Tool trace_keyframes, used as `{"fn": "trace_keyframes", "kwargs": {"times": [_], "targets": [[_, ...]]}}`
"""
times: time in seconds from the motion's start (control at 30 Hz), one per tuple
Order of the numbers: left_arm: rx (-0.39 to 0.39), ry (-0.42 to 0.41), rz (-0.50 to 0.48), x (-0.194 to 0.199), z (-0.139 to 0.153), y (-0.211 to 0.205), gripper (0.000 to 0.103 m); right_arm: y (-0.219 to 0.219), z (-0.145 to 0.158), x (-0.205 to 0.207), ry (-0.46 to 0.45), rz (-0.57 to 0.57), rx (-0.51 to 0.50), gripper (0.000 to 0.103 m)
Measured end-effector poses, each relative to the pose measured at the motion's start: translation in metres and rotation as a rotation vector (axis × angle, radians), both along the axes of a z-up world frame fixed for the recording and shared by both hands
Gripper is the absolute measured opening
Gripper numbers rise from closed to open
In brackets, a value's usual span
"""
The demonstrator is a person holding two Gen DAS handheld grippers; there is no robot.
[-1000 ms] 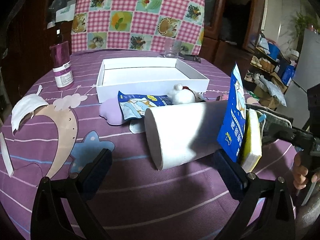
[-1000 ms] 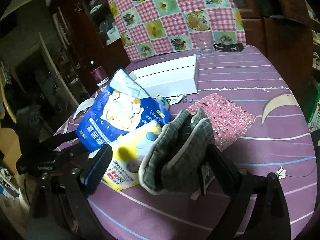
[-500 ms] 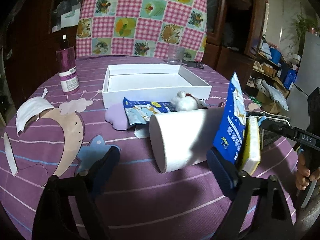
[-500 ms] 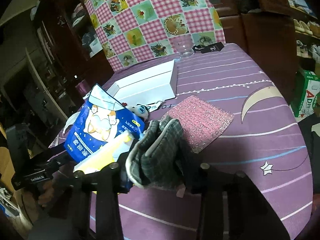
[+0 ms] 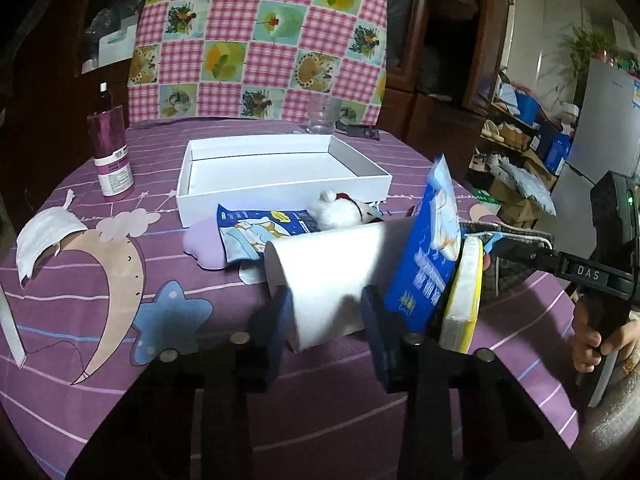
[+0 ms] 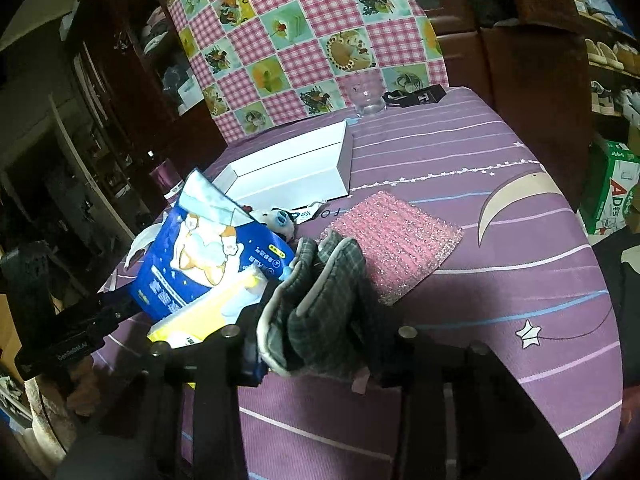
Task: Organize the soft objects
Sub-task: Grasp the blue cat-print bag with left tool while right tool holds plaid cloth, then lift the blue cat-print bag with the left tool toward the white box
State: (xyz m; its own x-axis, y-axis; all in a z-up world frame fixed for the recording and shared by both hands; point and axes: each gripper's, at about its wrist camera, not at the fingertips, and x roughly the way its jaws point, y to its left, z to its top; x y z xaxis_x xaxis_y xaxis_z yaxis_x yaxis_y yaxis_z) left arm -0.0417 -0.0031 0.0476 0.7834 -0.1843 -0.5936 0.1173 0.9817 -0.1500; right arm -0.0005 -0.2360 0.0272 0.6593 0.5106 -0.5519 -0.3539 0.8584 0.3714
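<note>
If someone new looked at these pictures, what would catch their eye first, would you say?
Probably the two tongs at work: the left tongs have just closed on the white paper roll lying at the front of the purple table, and the right tongs grip the grey plaid cloth. Behind them stands an empty white box.

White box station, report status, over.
Left gripper just closed on paper roll. Right gripper clamps plaid cloth. White box holds nothing visible; pouches crowd its front.

The open white cardboard box [image 5: 280,168] is set mid-table, a clear drinking glass [image 5: 324,118] behind it and a purple bottle [image 5: 112,152] to its left (well apart); the white paper roll [image 5: 332,276] lies before it.
</note>
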Motion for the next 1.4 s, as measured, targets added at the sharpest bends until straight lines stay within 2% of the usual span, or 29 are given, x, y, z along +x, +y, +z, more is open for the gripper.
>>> {"fn": "trace_keyframes", "kwargs": {"times": [0.07,0.27,0.43,0.57,0.63,0.8,1.0,1.13,1.3,1.4], "targets": [[-0.007,-0.009,0.011,-0.002,0.001,0.003,0.032,-0.001,0.0,0.001,0.0,0.0,0.001,0.039],[0.049,-0.074,0.057,-0.008,0.01,0.002,0.032,-0.002,0.0,0.001,0.001,-0.001,0.003,0.039],[-0.003,-0.073,-0.001,-0.003,0.014,0.002,0.035,-0.002,0.0,0.0,-0.001,-0.001,0.002,0.039],[-0.001,-0.059,-0.065,0.005,0.013,-0.009,0.036,-0.001,0.0,0.001,0.0,-0.002,0.003,0.039],[0.022,-0.047,-0.091,0.01,0.012,-0.017,0.042,-0.001,0.0,0.001,0.0,-0.002,0.002,0.039],[0.103,-0.028,-0.123,0.025,0.014,-0.035,0.044,-0.001,0.0,0.001,0.0,-0.003,0.002,0.039],[0.114,0.01,-0.16,0.044,0.014,-0.046,0.053,-0.001,-0.001,0.0,0.001,-0.003,0.001,0.039],[0.159,-0.002,-0.169,0.05,0.011,-0.057,0.053,-0.001,-0.001,0.0,0.001,-0.004,0.001,0.039],[0.29,-0.067,-0.194,0.043,0.003,-0.079,0.053,-0.001,-0.001,0.0,0.002,-0.005,0.002,0.039],[0.329,-0.092,-0.198,0.039,0.001,-0.086,0.049,-0.001,-0.001,0.0,0.001,-0.005,0.001,0.039]]}}
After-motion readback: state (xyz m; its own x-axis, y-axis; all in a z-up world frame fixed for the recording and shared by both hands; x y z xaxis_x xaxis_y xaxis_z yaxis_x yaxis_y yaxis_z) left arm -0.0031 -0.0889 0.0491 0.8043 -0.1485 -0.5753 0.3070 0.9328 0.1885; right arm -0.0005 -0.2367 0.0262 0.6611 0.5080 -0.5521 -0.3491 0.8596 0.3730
